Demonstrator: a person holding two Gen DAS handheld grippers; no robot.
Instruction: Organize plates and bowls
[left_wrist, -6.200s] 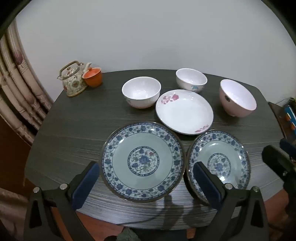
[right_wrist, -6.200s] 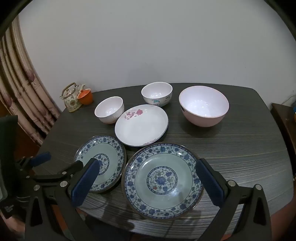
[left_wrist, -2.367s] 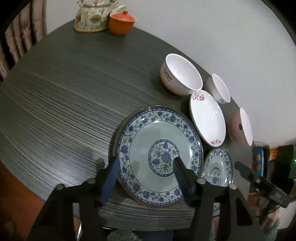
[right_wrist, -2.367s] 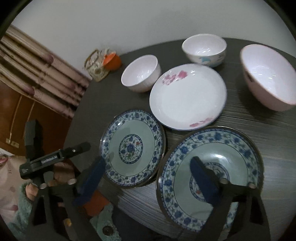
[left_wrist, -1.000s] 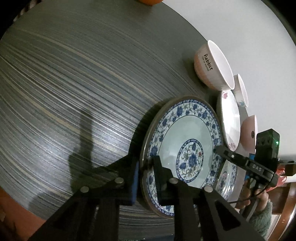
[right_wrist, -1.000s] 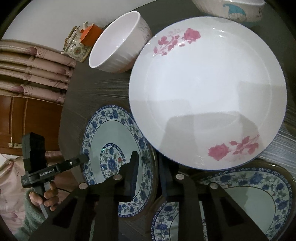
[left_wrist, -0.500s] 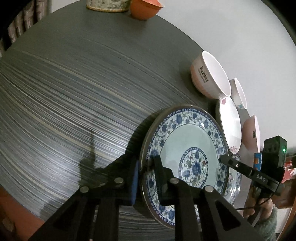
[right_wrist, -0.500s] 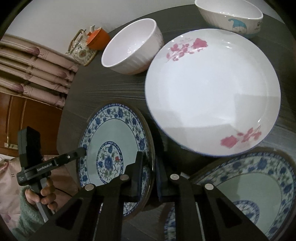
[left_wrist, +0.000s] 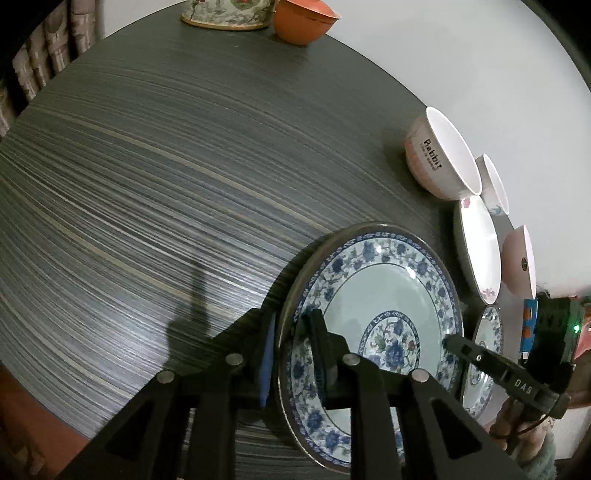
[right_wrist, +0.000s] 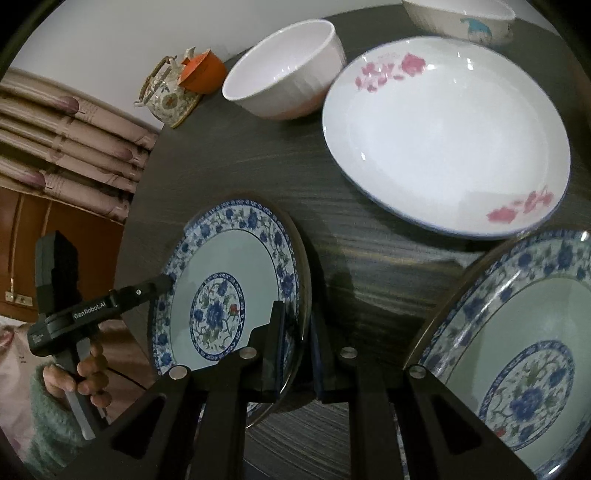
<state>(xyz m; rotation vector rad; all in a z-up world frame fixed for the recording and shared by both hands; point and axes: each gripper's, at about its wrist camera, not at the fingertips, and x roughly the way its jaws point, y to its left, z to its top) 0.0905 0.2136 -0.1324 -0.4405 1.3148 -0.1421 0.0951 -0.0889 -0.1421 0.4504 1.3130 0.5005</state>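
Note:
My left gripper (left_wrist: 291, 343) is shut on the near rim of the large blue-patterned plate (left_wrist: 373, 295) and holds it tilted above the dark table (left_wrist: 147, 166). My right gripper (right_wrist: 297, 339) is shut on the rim of the smaller blue-patterned plate (right_wrist: 229, 273), also tilted up; the left gripper's finger (right_wrist: 147, 288) touches its far rim. The large plate also shows at the lower right of the right wrist view (right_wrist: 517, 350). The white plate with pink flowers (right_wrist: 443, 133) lies flat behind them.
A white ribbed bowl (right_wrist: 284, 66) labelled Rabbit (left_wrist: 439, 158), a small white bowl (left_wrist: 493, 184) and a pink bowl (left_wrist: 519, 258) stand along the back. A floral teapot (right_wrist: 166, 96) and an orange cup (right_wrist: 203, 70) sit at the far left corner.
Both grippers have closed on the blue plates' rims and lifted them off the table, tilting them more. The two plates have come closer together.

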